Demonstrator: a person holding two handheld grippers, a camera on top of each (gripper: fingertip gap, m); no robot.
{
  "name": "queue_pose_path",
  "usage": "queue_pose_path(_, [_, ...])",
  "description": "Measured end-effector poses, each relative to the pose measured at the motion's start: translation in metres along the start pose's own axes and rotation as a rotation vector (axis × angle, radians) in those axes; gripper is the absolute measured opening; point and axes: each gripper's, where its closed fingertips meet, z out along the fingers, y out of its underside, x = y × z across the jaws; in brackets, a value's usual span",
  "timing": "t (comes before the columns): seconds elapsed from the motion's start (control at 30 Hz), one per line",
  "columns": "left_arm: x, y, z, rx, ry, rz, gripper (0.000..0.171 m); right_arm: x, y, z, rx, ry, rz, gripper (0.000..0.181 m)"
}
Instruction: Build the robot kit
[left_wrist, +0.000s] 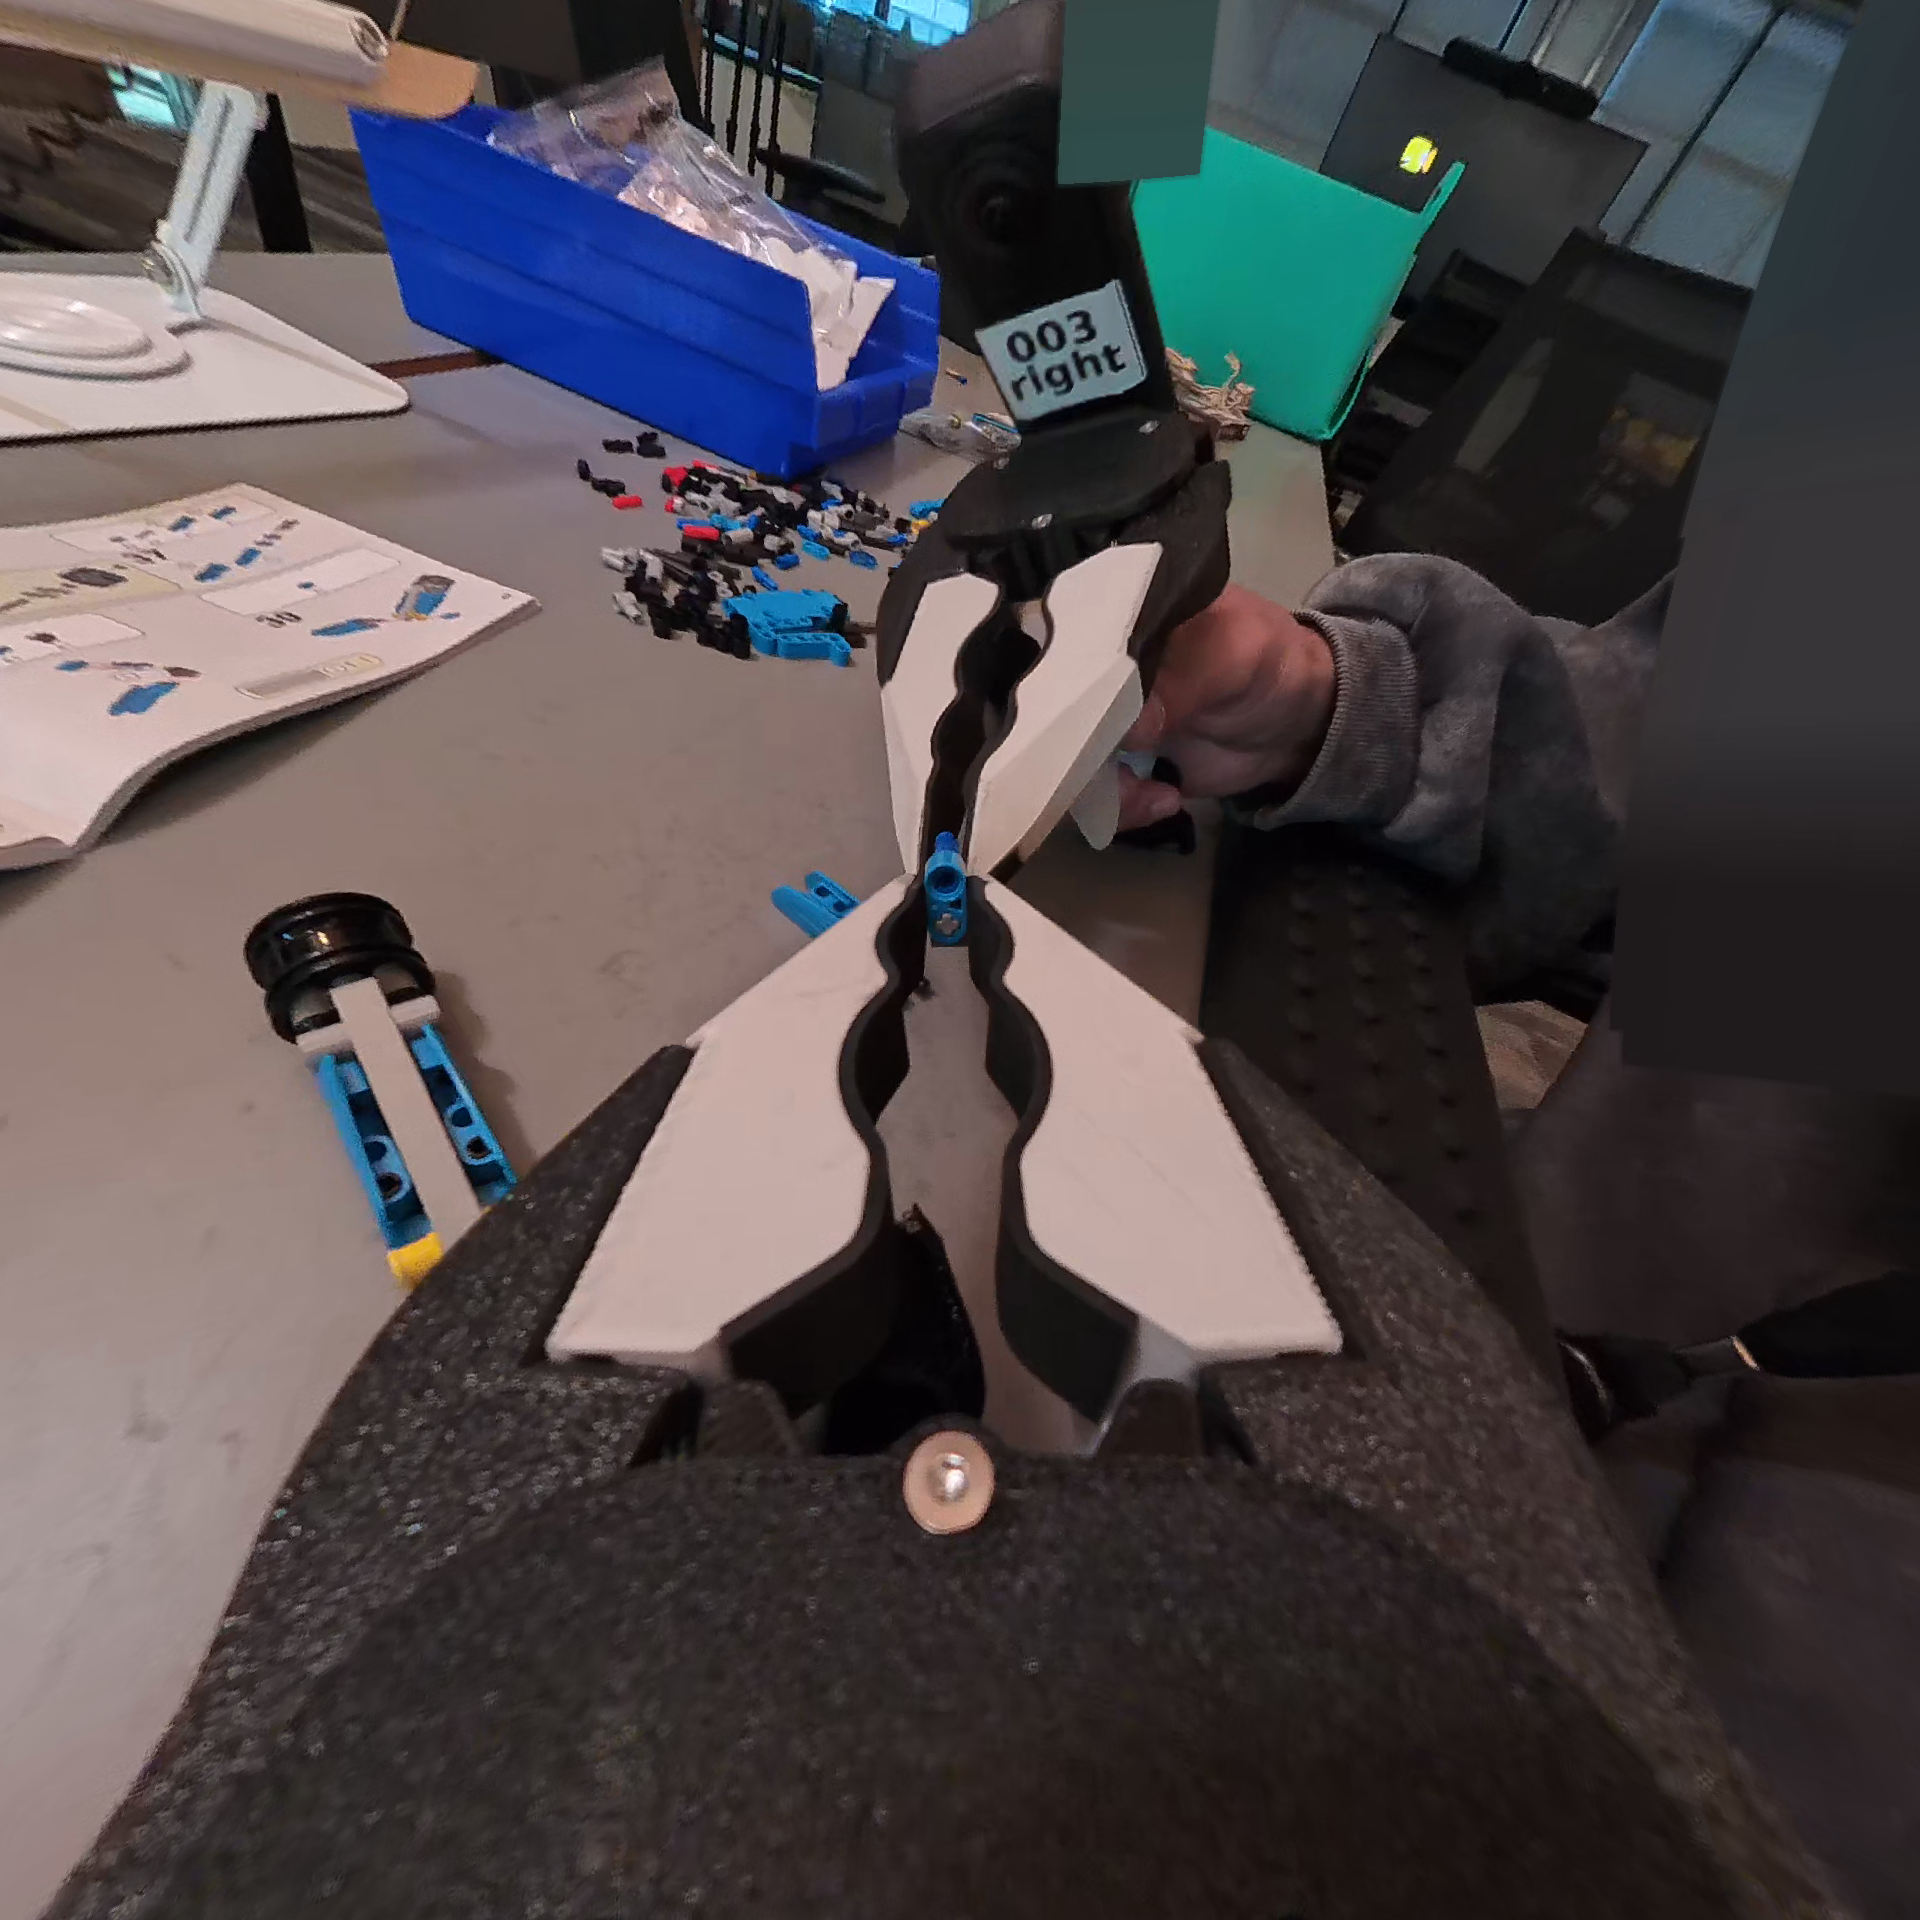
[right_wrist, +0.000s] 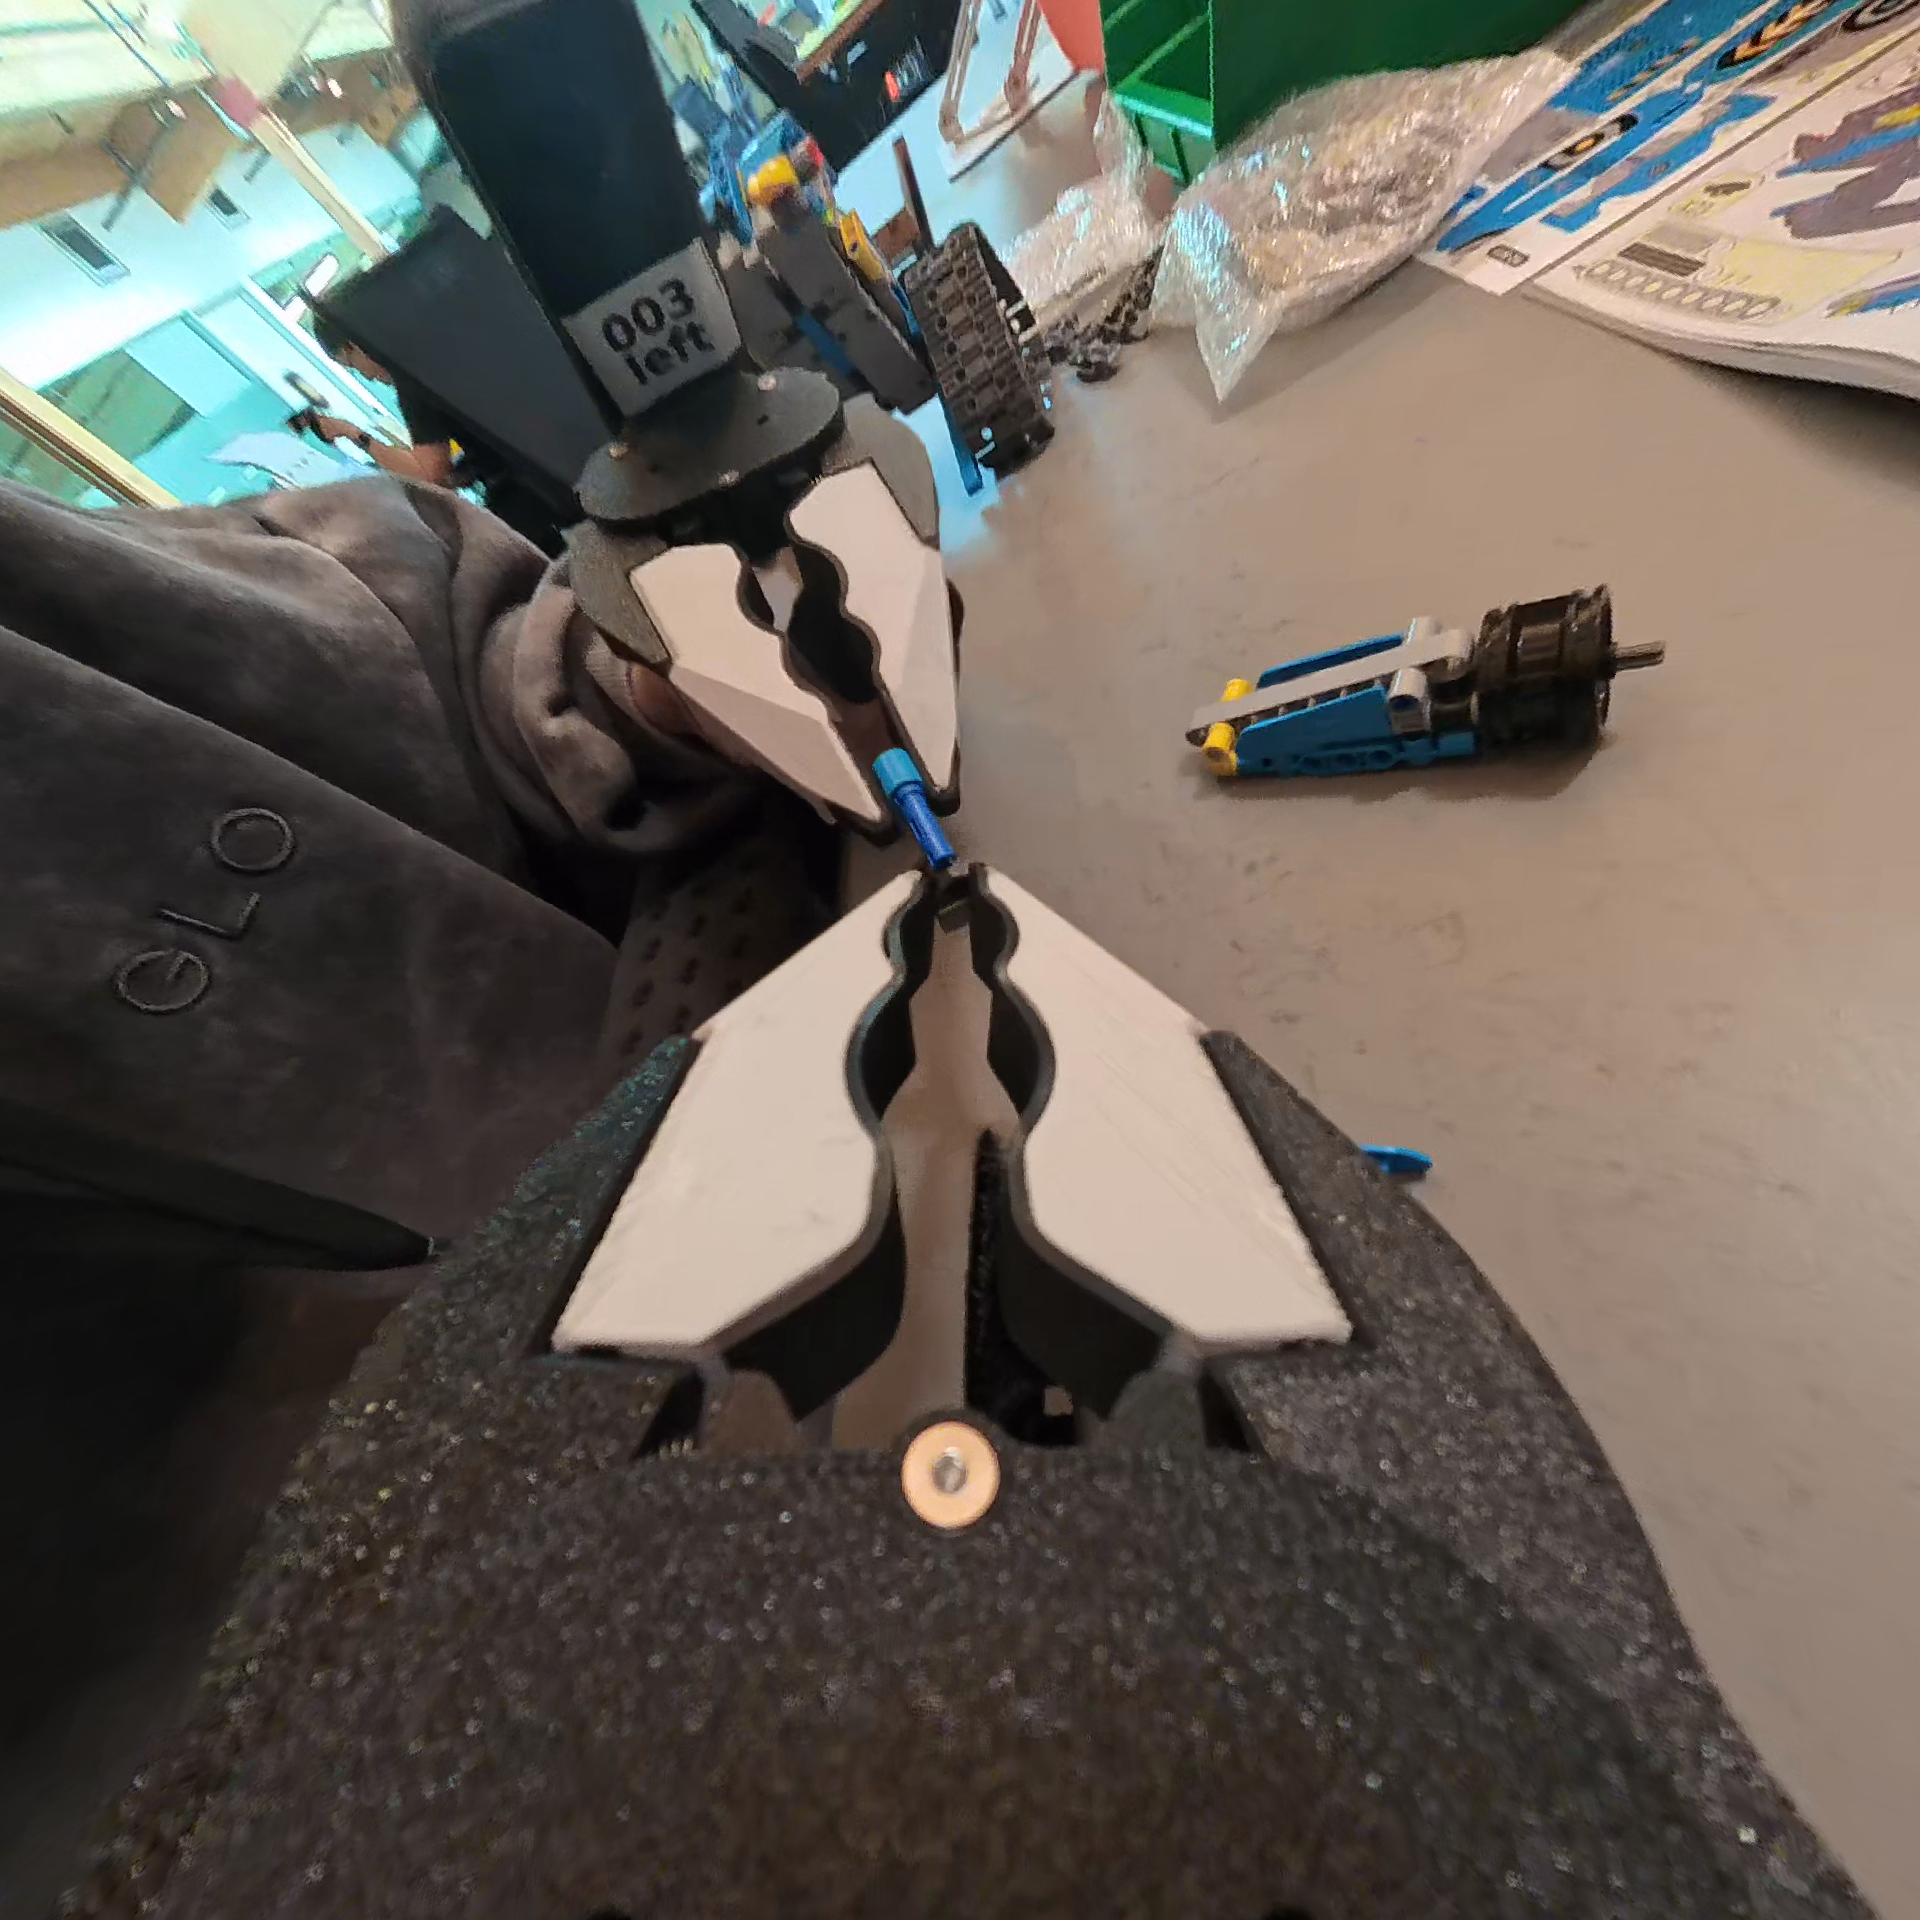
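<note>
Our left gripper (left_wrist: 945, 914) pinches a blue connector (left_wrist: 947, 902); our right gripper (right_wrist: 951, 894), tip to tip, nips a small dark piece (right_wrist: 950, 918). Any misalignment could pop either free.

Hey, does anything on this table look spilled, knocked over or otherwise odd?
Yes. Small black, blue and red pieces lie scattered loose on the grey table beside the blue bin, not in it. The wheel assembly lies on its side. One blue piece sits alone near the table's edge.
</note>
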Motion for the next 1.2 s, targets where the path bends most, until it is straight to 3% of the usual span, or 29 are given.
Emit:
queue_pose_path(0.1, [-0.001,-0.007,-0.003,0.033,-0.025,0.045,0.007,0.0,-0.007,-0.001,0.039,-0.015,0.005,0.007])
queue_pose_path(0.17, [-0.007,-0.015,-0.008,0.092,-0.05,-0.001,0.007,0.0,-0.013,-0.004,0.07,0.042,-0.083,0.018])
queue_pose_path(0.33, [-0.018,-0.047,-0.019,0.374,0.06,-0.384,0.006,0.003,-0.039,0.0,0.159,0.351,-0.307,0.042])
queue_pose_path(0.47, [-0.024,-0.054,-0.016,0.528,0.141,-0.626,0.006,0.01,-0.063,-0.005,0.203,0.744,-0.519,0.043])
queue_pose_path(0.63, [-0.033,-0.051,-0.013,0.633,0.204,-0.833,0.006,0.009,-0.071,-0.007,0.216,0.948,-0.657,0.04])
queue_pose_path(1.03, [-0.031,-0.049,-0.009,0.635,0.299,-0.936,0.006,0.013,-0.067,-0.004,0.17,0.916,-0.656,0.028])
queue_pose_path(1.2, [-0.018,-0.044,-0.006,0.491,0.411,-0.936,0.006,0.005,-0.059,-0.004,0.09,0.724,-0.739,0.027])
